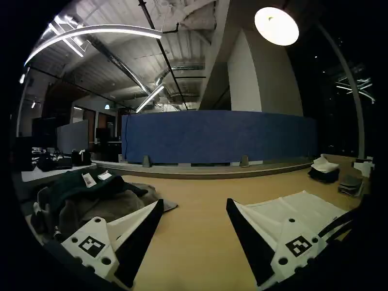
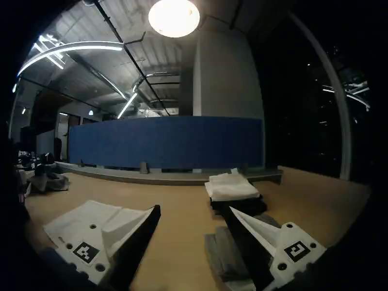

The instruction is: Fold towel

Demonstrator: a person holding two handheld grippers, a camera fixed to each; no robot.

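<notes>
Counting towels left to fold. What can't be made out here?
- Left gripper view: unfolded pile, lower part hidden by left gripper; count unclear.
- Right gripper view: grey towel, partly covered by right gripper.
- Left gripper view: far folded stack, too small to count.

Blue partition screen (image 1: 218, 136) along the far edge of the worktop (image 1: 203, 228); white column (image 1: 252, 77) behind it; round ceiling lamp (image 1: 276, 25) lit overhead.
</notes>
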